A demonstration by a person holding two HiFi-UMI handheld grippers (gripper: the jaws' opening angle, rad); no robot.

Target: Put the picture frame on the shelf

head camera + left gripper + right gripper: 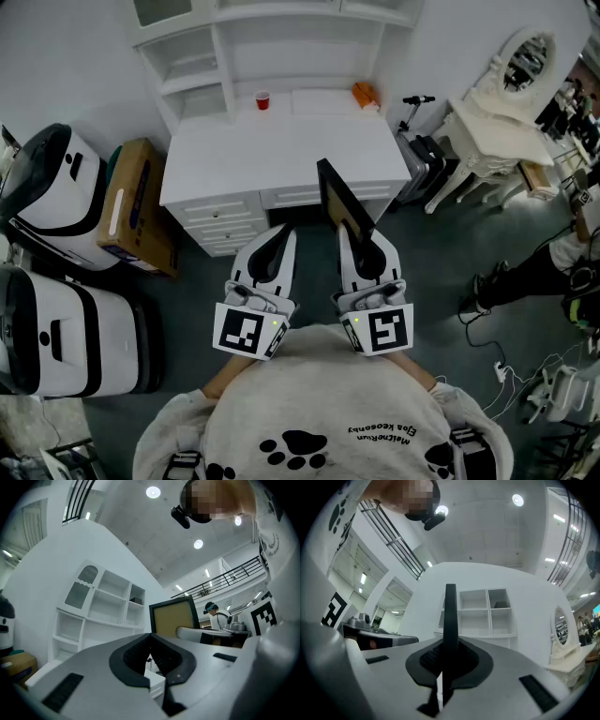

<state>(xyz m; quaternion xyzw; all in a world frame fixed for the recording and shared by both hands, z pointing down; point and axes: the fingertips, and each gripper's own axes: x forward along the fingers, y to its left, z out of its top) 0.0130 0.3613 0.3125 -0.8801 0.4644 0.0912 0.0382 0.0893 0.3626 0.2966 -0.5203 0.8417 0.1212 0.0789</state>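
Note:
A black picture frame (341,200) with a tan back (174,617) stands upright in my right gripper (362,240), which is shut on its lower edge. The right gripper view meets the frame edge-on, as a dark bar (450,616) rising from the closed jaws. Beside it, my left gripper (279,240) is shut on nothing, its jaw tips touching (150,636). Both are held over the floor in front of a white desk (281,155). On the desk's back stands the white shelf unit (272,42), which also shows in both gripper views (110,604) (483,613).
A red cup (262,100) and an orange object (365,94) sit at the back of the desk. A cardboard box (137,206) and two white-and-black machines (52,187) stand at the left. At the right are a scooter (419,141), a white vanity table (502,112) and a person (553,262).

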